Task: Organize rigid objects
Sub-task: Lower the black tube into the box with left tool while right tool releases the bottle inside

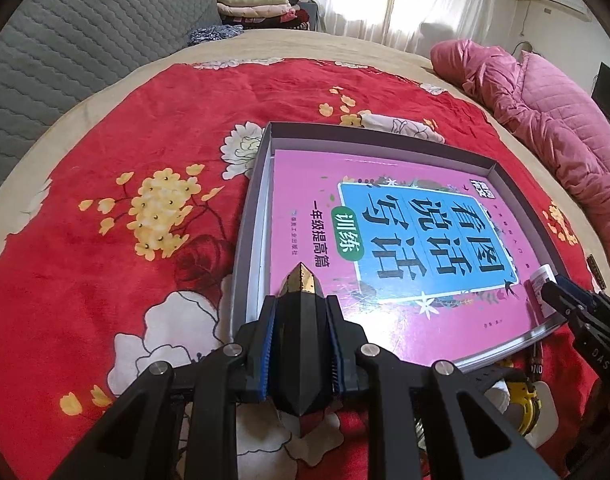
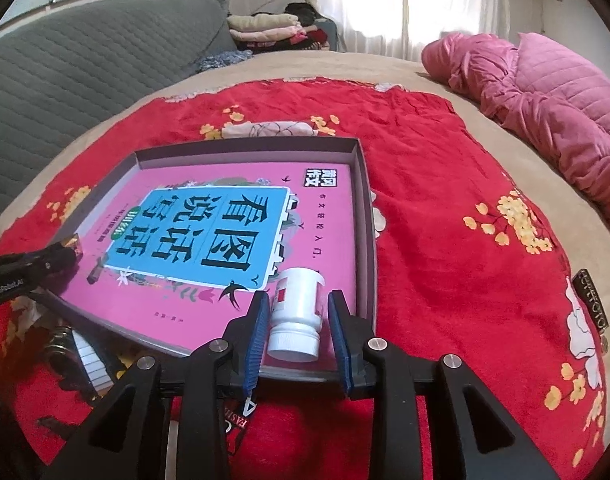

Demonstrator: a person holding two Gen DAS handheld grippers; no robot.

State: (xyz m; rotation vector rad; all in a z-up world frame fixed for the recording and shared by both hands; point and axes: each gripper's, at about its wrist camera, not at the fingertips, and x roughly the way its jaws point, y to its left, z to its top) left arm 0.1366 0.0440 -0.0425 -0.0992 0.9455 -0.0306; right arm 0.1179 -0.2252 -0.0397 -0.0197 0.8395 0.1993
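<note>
Lying cap-toward-camera, white bottle [image 2: 295, 312] between right hand-held gripper [image 2: 298, 320] fingers

The grey tray [image 1: 249, 216] is lying flat on the red blanket, directly ahead of both hand-held grippers. A pink book [image 1: 305, 200] with a blue title panel is lying face up inside it, filling most of the tray floor. A black faceted object with a gold tip [image 1: 299, 320] is sitting clamped between the fingers of the left hand-held gripper [image 1: 299, 308], tip pointing forward over the book's near edge. A white bottle [image 2: 296, 312] with a red label is lying between the spread fingers of the right hand-held gripper [image 2: 297, 312], cap toward the camera, resting at the book's near right corner; contact with the pads cannot be determined.
</note>
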